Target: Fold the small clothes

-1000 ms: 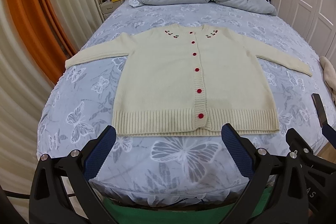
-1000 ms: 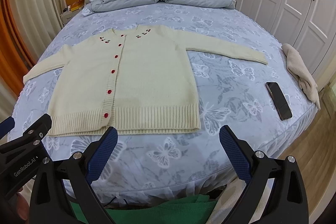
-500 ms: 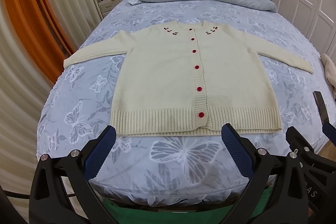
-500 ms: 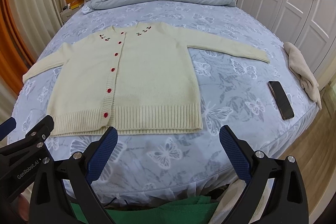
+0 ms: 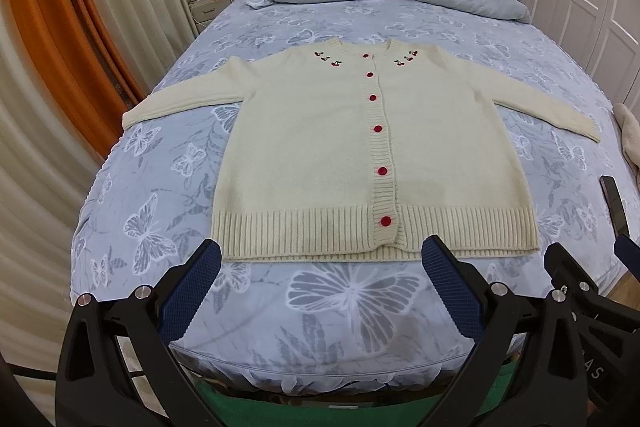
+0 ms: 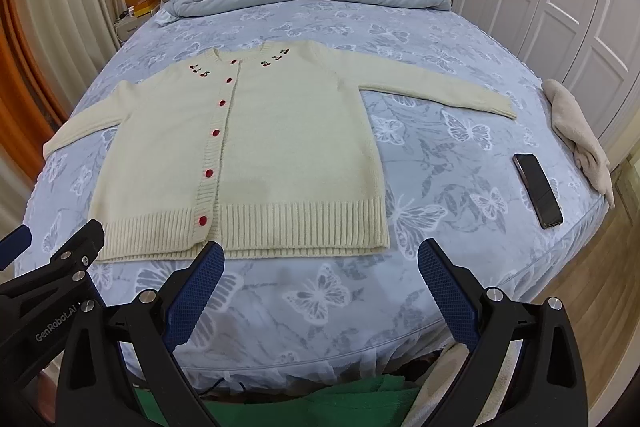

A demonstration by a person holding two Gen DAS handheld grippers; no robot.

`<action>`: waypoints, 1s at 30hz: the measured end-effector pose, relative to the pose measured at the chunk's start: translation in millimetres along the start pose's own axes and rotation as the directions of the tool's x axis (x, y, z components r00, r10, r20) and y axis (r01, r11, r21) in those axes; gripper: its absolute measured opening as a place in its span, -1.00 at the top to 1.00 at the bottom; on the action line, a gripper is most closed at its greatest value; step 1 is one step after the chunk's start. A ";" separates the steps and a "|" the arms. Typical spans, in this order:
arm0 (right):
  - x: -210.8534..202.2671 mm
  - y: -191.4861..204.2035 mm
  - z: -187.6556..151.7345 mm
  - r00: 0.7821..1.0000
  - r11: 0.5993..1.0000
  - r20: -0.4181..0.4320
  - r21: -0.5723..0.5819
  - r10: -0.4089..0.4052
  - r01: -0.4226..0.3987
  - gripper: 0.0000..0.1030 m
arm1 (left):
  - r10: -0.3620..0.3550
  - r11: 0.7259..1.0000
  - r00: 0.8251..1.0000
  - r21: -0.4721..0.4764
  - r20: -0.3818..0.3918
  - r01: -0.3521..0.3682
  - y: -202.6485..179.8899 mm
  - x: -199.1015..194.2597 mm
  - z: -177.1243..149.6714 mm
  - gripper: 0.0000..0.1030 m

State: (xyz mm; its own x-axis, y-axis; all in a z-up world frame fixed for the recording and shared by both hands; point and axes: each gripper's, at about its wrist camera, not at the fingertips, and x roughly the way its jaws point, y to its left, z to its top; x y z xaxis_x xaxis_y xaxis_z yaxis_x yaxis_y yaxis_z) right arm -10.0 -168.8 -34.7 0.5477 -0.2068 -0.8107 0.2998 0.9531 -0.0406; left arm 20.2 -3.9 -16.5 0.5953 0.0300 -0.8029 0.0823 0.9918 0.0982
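cream cardigan lies flat and buttoned on the butterfly bedspread, sleeves spread wide. left gripper and right gripper both hover near its hem, jaws wide apart, holding nothing. a phone lies to the right.

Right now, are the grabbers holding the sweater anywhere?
No, nothing is held. The left gripper and right gripper are both open, short of the cardigan, which lies flat on the bed.
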 end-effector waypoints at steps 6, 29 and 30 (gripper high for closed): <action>0.0 0.2 0.7 1.000 1.000 0.000 0.000 0.000 0.000 -0.86 | -0.001 1.000 1.000 -0.001 0.003 0.001 2.2 1.0 -0.6 -0.91; 7.3 1.4 1.3 1.000 1.000 -0.018 0.012 0.004 -0.004 -0.86 | 0.014 1.000 1.000 -0.004 -0.011 -0.014 -1.0 7.4 -0.9 -0.91; 8.8 1.1 1.4 1.000 1.000 -0.020 0.013 0.005 -0.004 -0.86 | 0.015 1.000 1.000 -0.004 -0.015 -0.015 -1.3 8.9 -0.7 -0.91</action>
State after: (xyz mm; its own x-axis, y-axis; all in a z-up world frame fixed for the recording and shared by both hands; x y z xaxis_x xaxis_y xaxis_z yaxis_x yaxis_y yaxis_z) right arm -3.7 -169.9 -41.1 0.5333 -0.1980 -0.8224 0.3075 0.9511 -0.0296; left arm 24.8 -4.8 -24.1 0.5847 0.0465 -0.8099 0.0704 0.9917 0.1077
